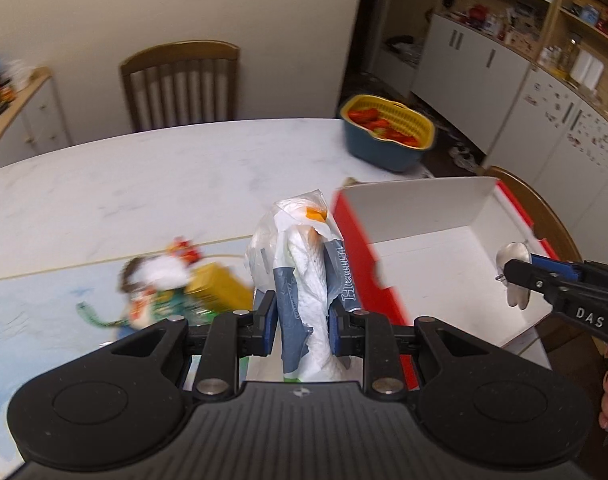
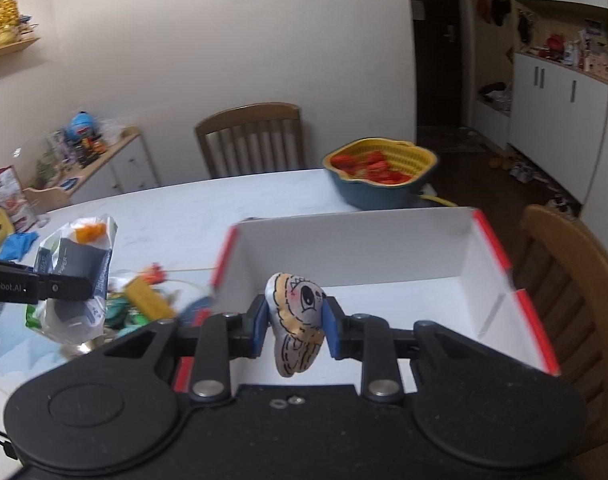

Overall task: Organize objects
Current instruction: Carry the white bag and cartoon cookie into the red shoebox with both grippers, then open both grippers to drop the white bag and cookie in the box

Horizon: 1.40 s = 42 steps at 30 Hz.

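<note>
My left gripper (image 1: 301, 322) is shut on a clear plastic pack of white paper tissues (image 1: 304, 272) with a grey label, held above the table just left of the red-and-white box (image 1: 436, 216). The pack also shows in the right wrist view (image 2: 73, 276). My right gripper (image 2: 295, 322) is shut on a small flat cartoon-face charm (image 2: 293, 320) and holds it over the near side of the open box (image 2: 364, 240). In the left wrist view the right gripper (image 1: 512, 276) reaches in over the box with the charm (image 1: 514, 256).
A pile of small items with a yellow box (image 1: 219, 286) lies on a light blue mat (image 1: 43, 312) at the left. A blue tub with a yellow basket (image 1: 388, 136) of red items stands at the far table edge. Wooden chairs (image 1: 179, 84) stand around the table.
</note>
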{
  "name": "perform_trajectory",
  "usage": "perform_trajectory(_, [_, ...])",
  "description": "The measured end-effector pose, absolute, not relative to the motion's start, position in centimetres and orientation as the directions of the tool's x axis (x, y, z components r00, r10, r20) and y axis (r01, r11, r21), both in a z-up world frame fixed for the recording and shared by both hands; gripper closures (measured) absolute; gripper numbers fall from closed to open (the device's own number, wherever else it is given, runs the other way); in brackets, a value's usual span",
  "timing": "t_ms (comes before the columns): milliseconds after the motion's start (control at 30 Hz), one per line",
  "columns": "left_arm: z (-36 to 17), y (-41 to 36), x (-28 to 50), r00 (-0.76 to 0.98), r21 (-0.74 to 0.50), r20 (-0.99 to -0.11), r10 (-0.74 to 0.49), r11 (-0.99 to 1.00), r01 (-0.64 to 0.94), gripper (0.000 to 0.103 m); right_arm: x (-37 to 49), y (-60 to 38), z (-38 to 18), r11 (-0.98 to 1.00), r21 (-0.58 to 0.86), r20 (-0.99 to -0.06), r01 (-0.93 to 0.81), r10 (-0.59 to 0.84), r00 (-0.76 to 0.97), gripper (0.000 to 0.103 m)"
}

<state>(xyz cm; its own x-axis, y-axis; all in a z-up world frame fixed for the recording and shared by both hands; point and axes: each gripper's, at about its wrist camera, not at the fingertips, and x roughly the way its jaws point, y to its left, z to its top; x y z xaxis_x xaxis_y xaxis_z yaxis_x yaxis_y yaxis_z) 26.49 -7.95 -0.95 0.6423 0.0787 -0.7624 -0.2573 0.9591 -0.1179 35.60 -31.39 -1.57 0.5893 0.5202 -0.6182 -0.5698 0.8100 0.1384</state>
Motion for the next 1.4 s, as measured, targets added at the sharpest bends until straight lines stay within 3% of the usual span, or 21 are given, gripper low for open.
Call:
perform_trajectory(333, [-2.0, -14.9, 35.1, 0.606, -0.123, -0.795, -0.009, 0.982, -0.146, 0.079, 39.5, -35.0, -3.7, 0.864, 0.105, -0.656, -0.492, 0.432, 0.619, 0.075])
perform_trajectory(633, [-5.4, -18.6, 41.3, 0.525, -0.121, -0.85, -0.046, 0.987, -0.109, 0.079, 43.3, -35.6, -5.9, 0.857, 0.128, -0.73, -0.499, 0.422, 0.537, 0.075])
perform_trajectory(1000, [-10.4, -19.9, 45.4, 0.399, -0.092, -0.916, -0.048, 0.991, -0.093, 0.078, 45.0, -33.6, -8.5, 0.786, 0.032, -0.817, -0.617, 0.376, 0.436, 0.081])
perform_trajectory(1300, [-12.5, -20.1, 46.3, 0.337, -0.082, -0.94, -0.051, 0.994, -0.079, 0.077, 45.2, -34.4, -8.3, 0.768, 0.068, -0.818, -0.637, 0.409, 0.405, 0.072])
perform_trajectory(1400, [-12.8, -20.2, 46.4, 0.327, -0.08, -0.944, -0.051, 0.994, -0.076, 0.072, 45.1, -34.6, -8.1, 0.767, 0.08, -0.814, -0.637, 0.419, 0.402, 0.068])
